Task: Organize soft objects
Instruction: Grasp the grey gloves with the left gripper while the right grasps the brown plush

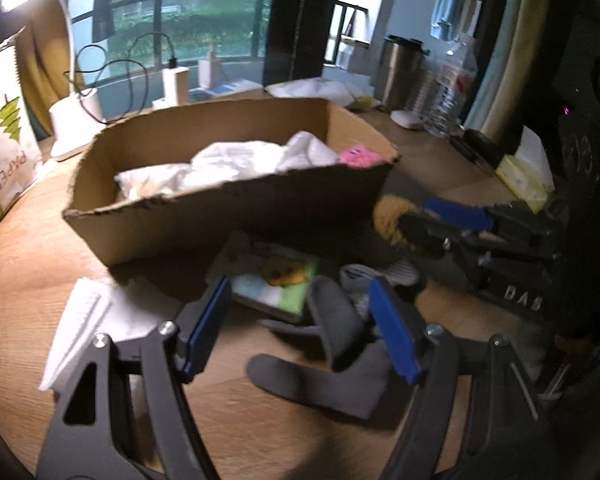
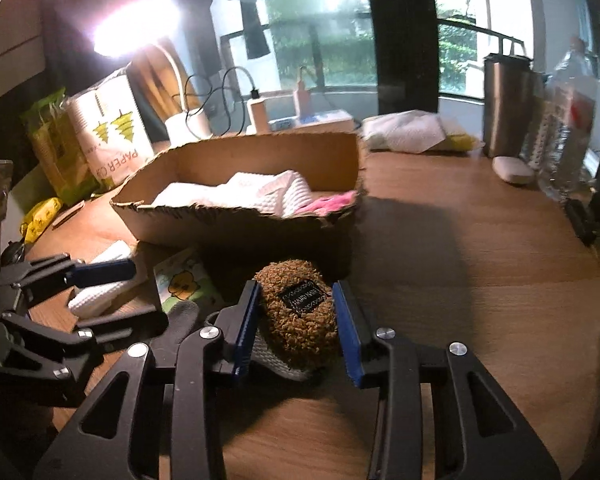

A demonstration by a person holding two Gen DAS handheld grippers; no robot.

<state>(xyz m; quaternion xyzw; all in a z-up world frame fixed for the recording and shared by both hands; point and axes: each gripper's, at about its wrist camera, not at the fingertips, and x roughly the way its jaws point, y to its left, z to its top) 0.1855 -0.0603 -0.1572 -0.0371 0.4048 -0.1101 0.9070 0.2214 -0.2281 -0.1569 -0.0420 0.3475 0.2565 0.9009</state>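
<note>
Right hand-held gripper [image 2: 296,320] pinching a brown fuzzy soft item [image 2: 296,312] with a black label, both blue pads against its sides, item resting on the tabletop [image 2: 440,272] just in front of the cardboard box [image 2: 236,232]; a pale knit piece shows under the item's near end. Left hand-held gripper [image 1: 300,324] spread wide, nothing between the pads, poised over a dark grey glove [image 1: 340,344] lying flat on the tabletop. Between glove and box: a small card or booklet with green and yellow print [image 1: 276,280], plus a grey-white knit item [image 1: 360,276] just beside the right pad, blurred, can't tell what it is. Folded white cloth [image 1: 80,320] on the tabletop left of the left gripper. Box already holds white towels [image 2: 256,192] and a pink item [image 2: 328,202] at its right end. Background: paper-cup pack [image 2: 112,136], steel tumbler [image 2: 504,104], clear water bottle [image 2: 568,120], white tissues [image 2: 408,130] behind the box
</note>
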